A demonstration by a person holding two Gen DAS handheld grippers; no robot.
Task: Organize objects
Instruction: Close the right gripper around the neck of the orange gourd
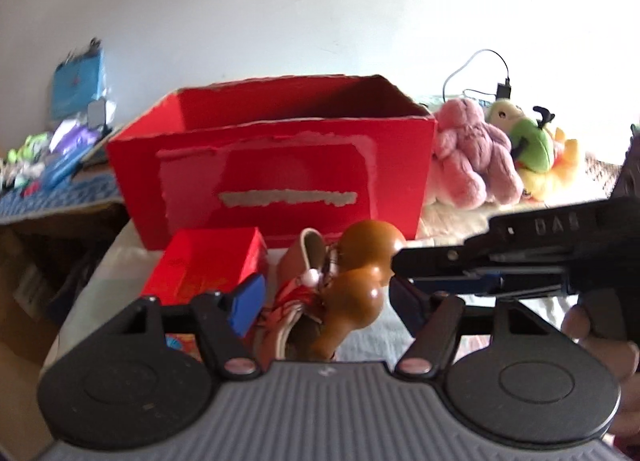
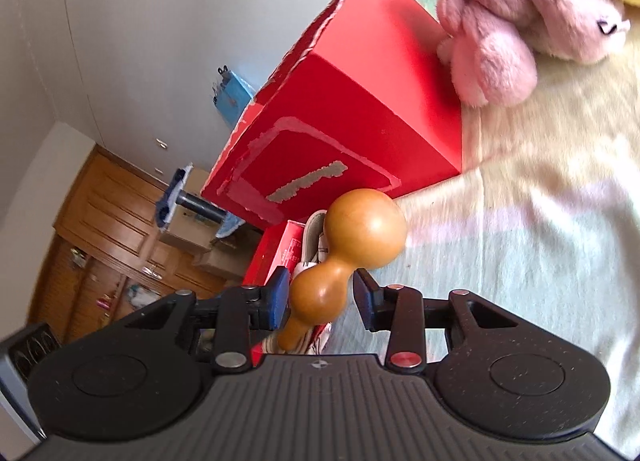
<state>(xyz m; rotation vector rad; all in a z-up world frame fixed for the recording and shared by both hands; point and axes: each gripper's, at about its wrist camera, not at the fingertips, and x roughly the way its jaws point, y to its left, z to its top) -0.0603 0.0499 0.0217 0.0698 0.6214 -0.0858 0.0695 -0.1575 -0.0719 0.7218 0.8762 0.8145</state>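
My right gripper (image 2: pixel 320 301) brackets the gourd (image 2: pixel 352 245) half-open without a confirmed grip, my left gripper (image 1: pixel 324 301) stands open, and the gourd, plush toys (image 1: pixel 472 153) and small box (image 1: pixel 208 261) remain outside the red box (image 1: pixel 280 165) on the bed.

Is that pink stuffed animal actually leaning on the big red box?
Touching. In the right wrist view the pink plush toy presses a paw against the side wall of the big red box, with no gap showing between them.
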